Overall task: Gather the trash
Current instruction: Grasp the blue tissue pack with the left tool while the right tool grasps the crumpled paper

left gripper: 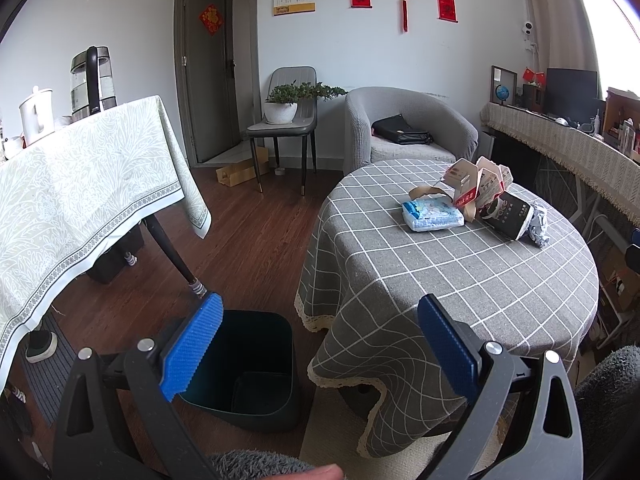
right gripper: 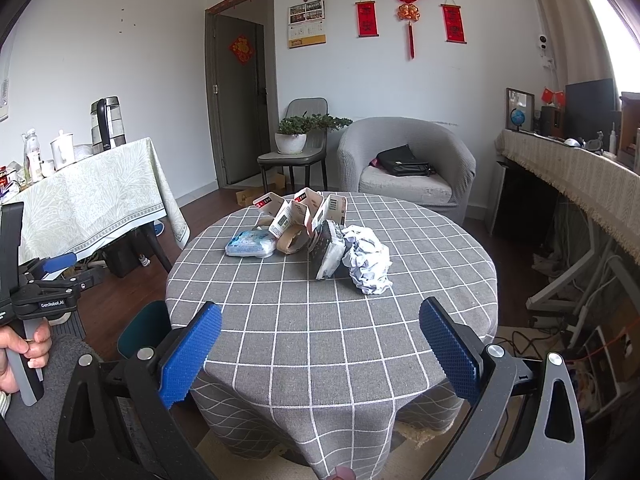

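A pile of trash lies on the round table with the grey checked cloth (right gripper: 320, 340): a blue-white tissue pack (right gripper: 250, 243), torn cardboard packaging (right gripper: 298, 216), a dark crushed box (right gripper: 328, 254) and a crumpled white paper ball (right gripper: 368, 260). The left wrist view shows the same tissue pack (left gripper: 432, 213), cardboard (left gripper: 476, 184) and dark box (left gripper: 508, 214). A dark empty trash bin (left gripper: 248, 368) stands on the floor left of the table. My left gripper (left gripper: 320, 344) is open and empty above the bin and table edge. My right gripper (right gripper: 320, 354) is open and empty over the table's near edge.
A table with a pale green cloth (left gripper: 80, 184) holding a kettle (left gripper: 94, 80) stands at the left. A grey armchair (right gripper: 404, 164) with a black bag and a chair with a potted plant (right gripper: 294, 136) stand behind. A long sideboard (right gripper: 580, 172) runs along the right wall.
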Motion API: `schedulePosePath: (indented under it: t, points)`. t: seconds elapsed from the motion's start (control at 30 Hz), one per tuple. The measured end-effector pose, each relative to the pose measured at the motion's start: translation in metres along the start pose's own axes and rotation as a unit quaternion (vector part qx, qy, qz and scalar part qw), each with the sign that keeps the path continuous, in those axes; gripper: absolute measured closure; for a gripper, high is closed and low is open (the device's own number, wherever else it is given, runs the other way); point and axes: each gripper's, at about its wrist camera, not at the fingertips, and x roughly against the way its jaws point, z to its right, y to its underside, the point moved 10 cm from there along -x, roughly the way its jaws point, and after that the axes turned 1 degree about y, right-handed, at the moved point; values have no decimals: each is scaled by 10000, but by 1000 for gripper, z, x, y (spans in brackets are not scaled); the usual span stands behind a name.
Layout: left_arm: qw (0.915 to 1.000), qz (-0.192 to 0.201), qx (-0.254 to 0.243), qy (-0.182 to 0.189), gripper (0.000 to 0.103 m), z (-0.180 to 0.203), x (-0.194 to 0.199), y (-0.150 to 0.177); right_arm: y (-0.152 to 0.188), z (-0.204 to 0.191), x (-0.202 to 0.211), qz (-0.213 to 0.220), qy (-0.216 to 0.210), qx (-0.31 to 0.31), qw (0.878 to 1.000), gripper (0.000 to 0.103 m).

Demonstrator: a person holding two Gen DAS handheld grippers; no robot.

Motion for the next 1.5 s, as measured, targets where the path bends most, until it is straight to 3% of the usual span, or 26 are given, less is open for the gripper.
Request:
schedulePosePath:
  t: [0.2, 0.43, 0.77, 1.0, 1.4, 1.5]
  points:
    - [10000, -21, 88, -14, 4, -2, 5, -7, 2, 7, -1, -137, 57, -19, 9999, 3]
    - [9985, -101, 334, 420, 5, 4, 0, -11, -3, 16, -7, -120, 91, 23, 9999, 3]
    - [9978, -224, 220, 588, 7, 27, -24, -25, -5, 28, -47, -478, -103, 135, 9987, 4]
    - [9961, -370, 136, 795, 8, 56, -54, -32, 0, 45, -83, -843, -121, 320, 9959, 24]
    - [9908, -603, 104, 1209, 8, 100, -104, -52, -2, 51, -135, -1283, -261, 721, 9888, 24]
    - [9886, -766, 68, 1294, 8, 110, -119, -53, 1, 53, -146, -1454, -345, 705, 9863, 29]
